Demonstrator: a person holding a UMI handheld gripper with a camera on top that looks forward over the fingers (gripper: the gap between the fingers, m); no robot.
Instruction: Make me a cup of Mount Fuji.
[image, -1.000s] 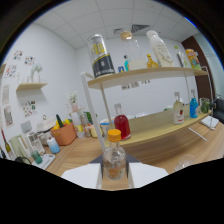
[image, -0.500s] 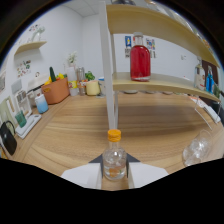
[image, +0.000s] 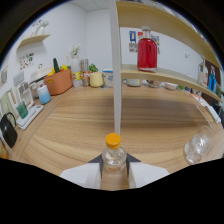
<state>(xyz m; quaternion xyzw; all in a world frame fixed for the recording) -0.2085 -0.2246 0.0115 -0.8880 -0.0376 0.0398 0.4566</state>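
My gripper (image: 115, 170) is shut on a small clear bottle (image: 113, 157) with an orange cap (image: 113, 140), held upright between the two white fingers (image: 82, 175). It hangs above a wooden countertop (image: 145, 120). To the right of the fingers stands a clear glass (image: 198, 145) on the counter. A white post (image: 116, 75) rises straight ahead beyond the bottle, carrying a wooden shelf (image: 165, 75). On that shelf stands a large jar of red liquid (image: 147, 52).
At the far left of the counter are an orange basket (image: 60, 81), a yellow cup with a plant (image: 95, 77), a blue-white cup (image: 43, 93), and a tray with a green mug (image: 23, 110). A black kettle (image: 7, 131) sits nearer. Blue bottles (image: 212, 82) stand far right.
The view has dropped and swung right with the bottle still held. The upper shelf has left view, and the counter, the red jar and the clear glass now lie closer.
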